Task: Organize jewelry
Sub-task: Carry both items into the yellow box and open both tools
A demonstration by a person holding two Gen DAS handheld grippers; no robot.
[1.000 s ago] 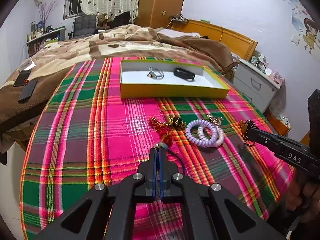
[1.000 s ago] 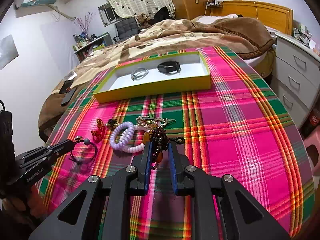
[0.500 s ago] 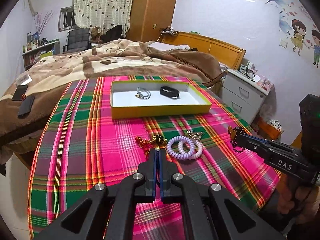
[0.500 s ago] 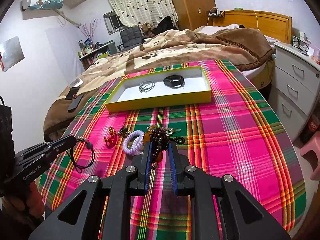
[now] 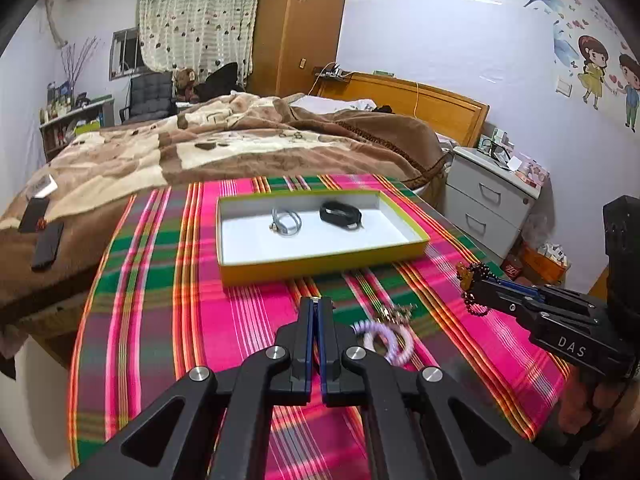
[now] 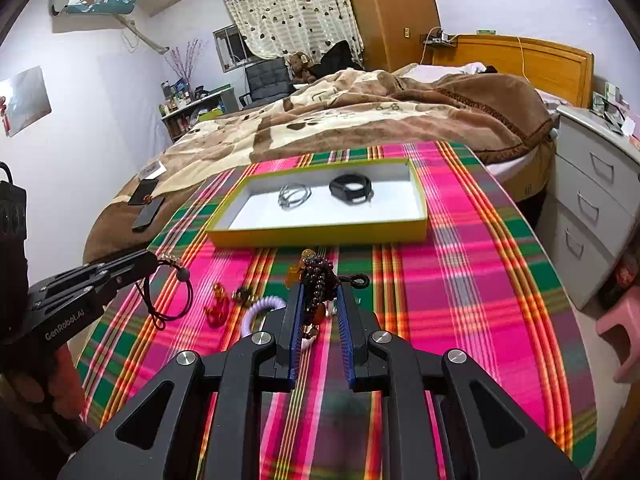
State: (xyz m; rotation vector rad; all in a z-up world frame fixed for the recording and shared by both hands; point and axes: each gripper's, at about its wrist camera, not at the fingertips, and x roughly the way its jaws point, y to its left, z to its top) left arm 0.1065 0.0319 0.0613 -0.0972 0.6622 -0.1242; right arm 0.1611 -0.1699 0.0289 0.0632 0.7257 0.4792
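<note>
Right gripper (image 6: 319,312): closed on dark bead bracelet (image 6: 318,280), lifted clear of the cloth.
Left gripper (image 5: 318,312): pinched on thin black cord bracelet (image 6: 168,298), loop dangling.
Yellow tray (image 6: 320,230): just ahead, holding silver bangle (image 6: 294,195) and black band (image 6: 351,189).
Advice: carry over the near wall, lower onto bare white floor, then release.
Left behind: lilac coil (image 5: 386,338), red charm (image 6: 218,308).

A: How many pieces sit in the yellow box (image 6: 320,236)?
B: Two: one silver bracelet (image 6: 294,196) and one black band (image 6: 351,189).
A: And loose on the surface?
B: One purple coil bracelet (image 5: 386,338), one red trinket (image 6: 218,308), one gold piece (image 5: 396,312).
A: Held in tools?
B: Two: one dark bead string (image 6: 318,276), one black cord loop (image 6: 168,300).
</note>
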